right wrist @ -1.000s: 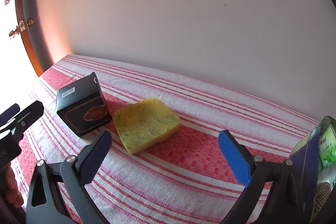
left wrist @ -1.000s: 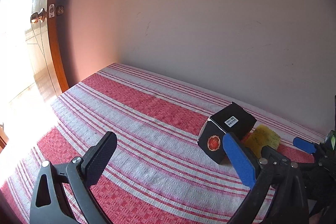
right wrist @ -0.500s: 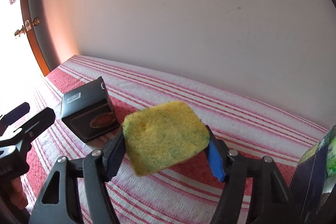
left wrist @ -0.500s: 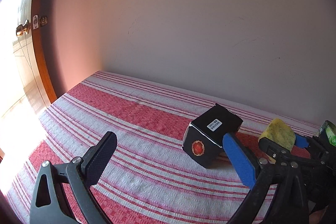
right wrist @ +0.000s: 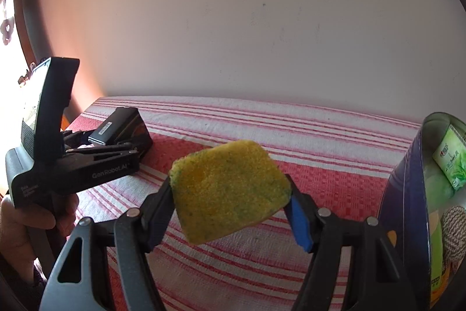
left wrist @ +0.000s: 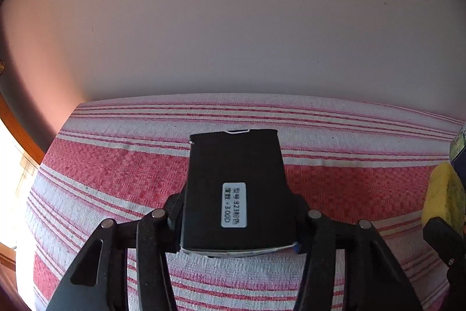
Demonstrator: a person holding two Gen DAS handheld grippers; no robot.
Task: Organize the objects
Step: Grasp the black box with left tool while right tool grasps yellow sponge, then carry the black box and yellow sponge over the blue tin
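1. Black box point(left wrist: 233, 191): a second ago free on the striped cloth point(left wrist: 116, 174); left gripper point(left wrist: 237, 223) jaws now closing on its sides, centre frame.
2. Yellow sponge point(right wrist: 230, 188): now clamped in the right gripper point(right wrist: 230, 212), clear of the cloth; container point(right wrist: 407, 194) at 3 o'clock. Both look ready for placement.

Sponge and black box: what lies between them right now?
Only bare striped cloth lies between the sponge and the black box, as the right wrist view shows.

Matt black cardboard box point(left wrist: 233, 188), porous sponge point(right wrist: 227, 188) (woven cloth point(left wrist: 116, 179) beneath).
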